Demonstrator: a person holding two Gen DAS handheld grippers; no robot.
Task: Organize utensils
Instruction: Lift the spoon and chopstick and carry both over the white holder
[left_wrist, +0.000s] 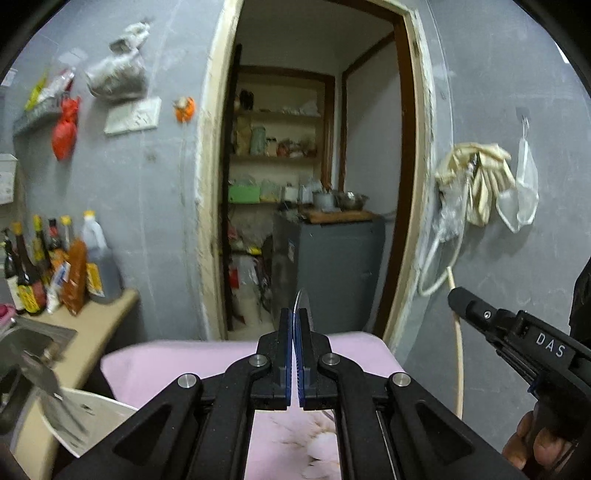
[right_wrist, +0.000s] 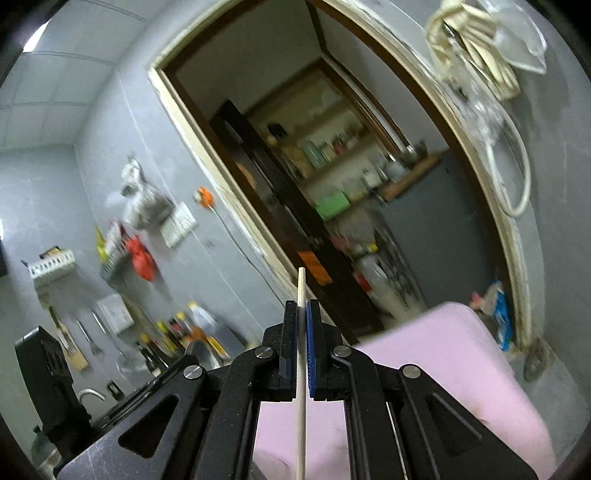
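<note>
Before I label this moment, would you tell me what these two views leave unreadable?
- Left wrist: the thin metal utensil in the left gripper shows only an edge-on tip; its type is unclear, pads hide the rest.
- Right wrist: the chopstick in the right gripper is cut off by the bottom edge.
- Right wrist: the bottles are blurred.

We see a table covered by a pink cloth (left_wrist: 184, 360), and beside it a beige counter (left_wrist: 92, 328) which carries sauce bottles (left_wrist: 55, 266).

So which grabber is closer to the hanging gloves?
Right. The right gripper reaches just below the gloves; the left gripper stays over the pink cloth, off to their left.
</note>
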